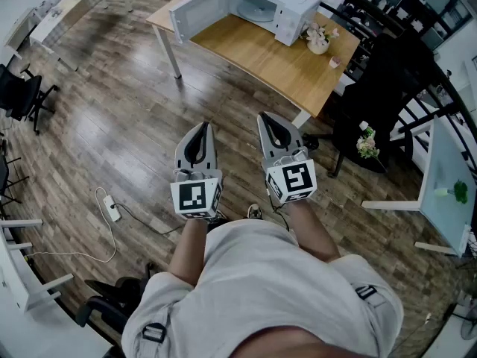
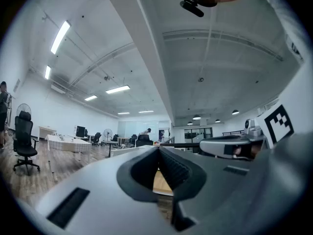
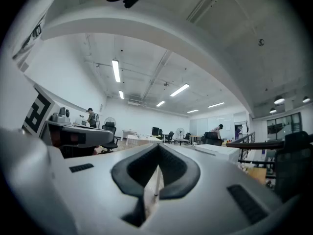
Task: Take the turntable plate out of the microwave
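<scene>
The white microwave (image 1: 257, 4) stands on the wooden table (image 1: 276, 62) at the far top of the head view, its door (image 1: 200, 10) swung open to the left. The pale turntable plate (image 1: 258, 9) lies inside the cavity. Both grippers are held level in front of the person's body, well short of the table. My left gripper (image 1: 203, 127) is shut with nothing in it, and so is my right gripper (image 1: 266, 118). In the left gripper view the jaws (image 2: 159, 149) meet, with a strip of wood showing below them. The right gripper (image 3: 157, 147) is likewise closed and empty.
A small vase of flowers (image 1: 318, 39) sits on the table right of the microwave. A power strip with cable (image 1: 112, 209) lies on the wood floor at the left. A black office chair (image 1: 22, 95) stands far left, a dark stand with flowers (image 1: 367, 144) at the right, beside a white table (image 1: 447, 189).
</scene>
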Action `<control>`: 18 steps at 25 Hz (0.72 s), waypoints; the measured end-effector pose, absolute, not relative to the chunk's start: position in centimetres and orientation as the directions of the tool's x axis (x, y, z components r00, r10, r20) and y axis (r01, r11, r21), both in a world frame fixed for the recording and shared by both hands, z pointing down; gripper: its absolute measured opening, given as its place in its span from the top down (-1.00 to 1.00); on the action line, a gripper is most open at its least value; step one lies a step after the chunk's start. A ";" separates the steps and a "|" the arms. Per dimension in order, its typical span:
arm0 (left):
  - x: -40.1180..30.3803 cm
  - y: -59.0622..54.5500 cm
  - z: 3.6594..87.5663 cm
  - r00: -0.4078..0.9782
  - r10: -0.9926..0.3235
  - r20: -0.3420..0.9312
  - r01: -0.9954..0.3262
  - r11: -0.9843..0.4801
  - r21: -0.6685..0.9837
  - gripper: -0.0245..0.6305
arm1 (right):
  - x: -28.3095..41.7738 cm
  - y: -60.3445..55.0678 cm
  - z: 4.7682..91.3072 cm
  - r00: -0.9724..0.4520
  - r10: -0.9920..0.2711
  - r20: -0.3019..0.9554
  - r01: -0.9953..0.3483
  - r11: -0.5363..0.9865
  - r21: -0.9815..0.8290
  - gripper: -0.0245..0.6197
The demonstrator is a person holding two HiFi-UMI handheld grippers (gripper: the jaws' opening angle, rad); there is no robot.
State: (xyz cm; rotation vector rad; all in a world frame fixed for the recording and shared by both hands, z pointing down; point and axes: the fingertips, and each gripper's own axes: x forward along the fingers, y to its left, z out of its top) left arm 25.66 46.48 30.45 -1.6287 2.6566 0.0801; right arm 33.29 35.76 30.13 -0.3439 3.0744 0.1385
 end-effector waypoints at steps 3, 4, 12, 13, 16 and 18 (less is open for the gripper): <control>25.6 46.6 31.1 -0.447 -0.894 -0.036 -0.895 0.445 0.034 0.89 | 33.0 36.2 30.3 -0.975 -0.213 -0.055 -0.217 0.973 0.080 0.91; 25.6 46.7 31.3 -0.443 -0.896 -0.029 -0.896 0.442 0.036 0.89 | 32.9 36.5 30.4 -0.976 -0.212 -0.054 -0.215 0.974 0.075 0.91; 25.4 48.4 33.1 -0.413 -0.910 0.019 -0.909 0.414 0.044 0.83 | 32.1 39.5 32.4 -0.979 -0.201 -0.024 -0.201 0.979 0.024 0.91; 25.2 48.6 33.4 -0.406 -0.913 0.025 -0.912 0.407 0.050 0.79 | 31.8 39.9 32.5 -0.980 -0.196 -0.021 -0.197 0.980 0.025 0.89; 24.6 49.2 34.1 -0.384 -0.922 0.038 -0.920 0.386 0.068 0.73 | 30.8 41.1 32.8 -0.983 -0.184 -0.005 -0.184 0.982 0.040 0.81; 24.0 49.8 34.3 -0.374 -0.927 0.039 -0.924 0.376 0.070 0.73 | 30.2 41.8 33.2 -0.982 -0.188 0.010 -0.188 0.981 0.039 0.75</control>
